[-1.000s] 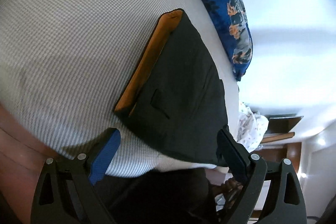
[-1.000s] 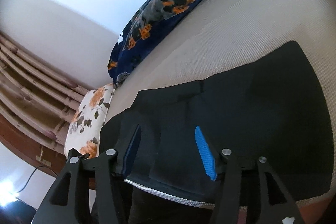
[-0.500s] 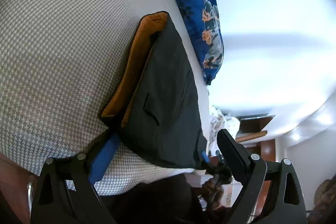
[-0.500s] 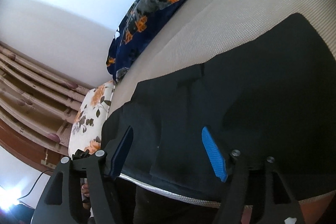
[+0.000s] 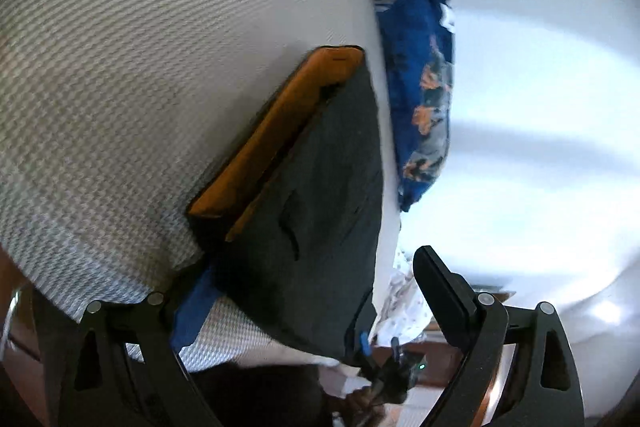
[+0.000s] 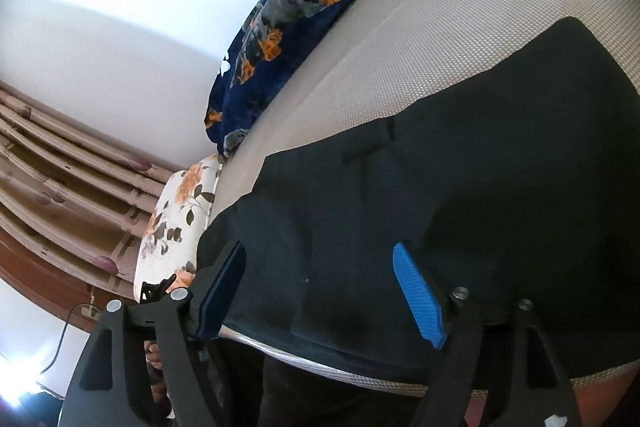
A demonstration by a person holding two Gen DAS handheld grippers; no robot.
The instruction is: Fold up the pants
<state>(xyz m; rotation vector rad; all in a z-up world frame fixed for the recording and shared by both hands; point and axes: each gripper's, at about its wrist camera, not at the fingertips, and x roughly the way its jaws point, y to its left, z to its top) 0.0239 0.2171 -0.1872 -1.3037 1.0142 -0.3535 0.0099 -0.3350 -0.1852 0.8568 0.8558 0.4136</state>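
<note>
The soft, limp black fabric pants [image 6: 460, 195] with orange-lined waistband (best pinched at the hem corners) are spread on the bed [image 5: 140, 47] at twelve o'clock, while the left tool [image 5: 316, 295] is held wide apart and the right tool [image 6: 320, 291] is being opened above them.

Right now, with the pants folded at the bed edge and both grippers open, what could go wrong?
1. The folded pants lie right at the mattress edge; a nudge from the right gripper, whose jaws are opening with nothing clamped, could drag them off.
2. The left gripper has one finger beside the pants' near corner; pulling back carelessly could snag it and undo the fold.
3. The orange lining shows, so the layers may be misaligned.
</note>
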